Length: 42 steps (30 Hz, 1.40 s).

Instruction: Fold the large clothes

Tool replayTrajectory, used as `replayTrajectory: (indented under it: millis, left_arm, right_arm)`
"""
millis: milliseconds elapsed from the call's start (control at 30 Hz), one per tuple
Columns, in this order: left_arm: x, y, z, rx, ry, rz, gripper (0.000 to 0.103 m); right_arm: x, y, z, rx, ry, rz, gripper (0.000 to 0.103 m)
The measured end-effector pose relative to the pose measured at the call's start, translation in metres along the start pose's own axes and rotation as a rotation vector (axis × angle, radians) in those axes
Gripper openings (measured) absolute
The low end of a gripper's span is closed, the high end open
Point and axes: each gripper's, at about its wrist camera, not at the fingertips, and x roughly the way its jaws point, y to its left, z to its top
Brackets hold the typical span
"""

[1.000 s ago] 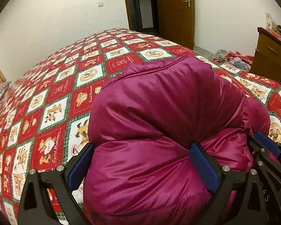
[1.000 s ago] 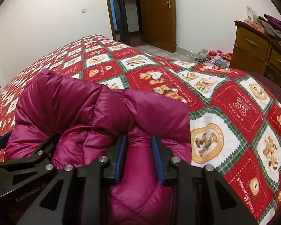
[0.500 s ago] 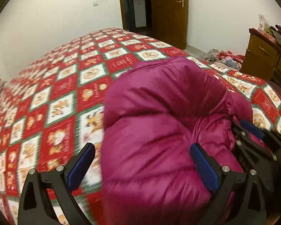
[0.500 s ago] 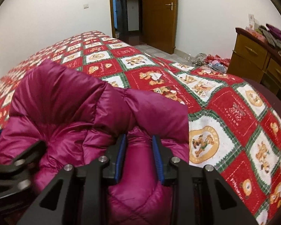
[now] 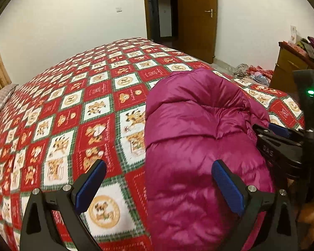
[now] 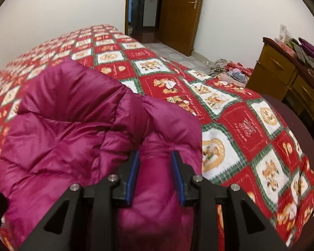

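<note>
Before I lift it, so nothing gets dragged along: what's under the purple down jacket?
The down jacket lies on the red teddy-bear quilt. Anything beneath its bulk is covered and cannot be seen.

The near end of the jacket [image 6: 77,138] runs off my view's bottom edge. My left fingers [image 5: 90,185] blur the bedspread [image 5: 58,125] beneath.

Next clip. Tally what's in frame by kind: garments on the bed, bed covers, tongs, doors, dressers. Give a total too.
Puffy magenta down jacket: 1
Red, white and green bear-print patchwork quilt: 1
Black tongs with blue pads: 2, left tongs and right tongs
Brown wooden door: 1
Brown wooden dresser: 1
Total: 6
</note>
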Motion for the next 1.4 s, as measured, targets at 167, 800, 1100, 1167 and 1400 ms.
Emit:
replayTrajectory:
  millis: [167,800,1100,1167,1400]
  left_arm:
    - [-0.025,0.0,-0.02,0.021,-0.047,-0.021,0.102]
    - [-0.129,0.028,-0.084,-0.038,-0.22,-0.021,0.102]
    - [-0.178,0.028,-0.088,-0.027,-0.323,-0.007,0.102]
    - [-0.186,0.027,-0.088,-0.031,-0.331,-0.02,0.102]
    - [-0.212,0.025,-0.089,-0.041,-0.375,0.0,0.102]
  right_arm:
    - [-0.044,-0.002,-0.022,0.009,-0.049,0.039,0.064]
    - [-0.159,0.01,-0.108,0.02,-0.199,0.039,0.081]
    - [-0.206,0.005,-0.117,0.036,-0.288,0.043,0.084]
    - [-0.217,0.002,-0.118,0.042,-0.316,0.044,0.085]
    - [-0.248,-0.004,-0.119,0.051,-0.389,0.064,0.088]
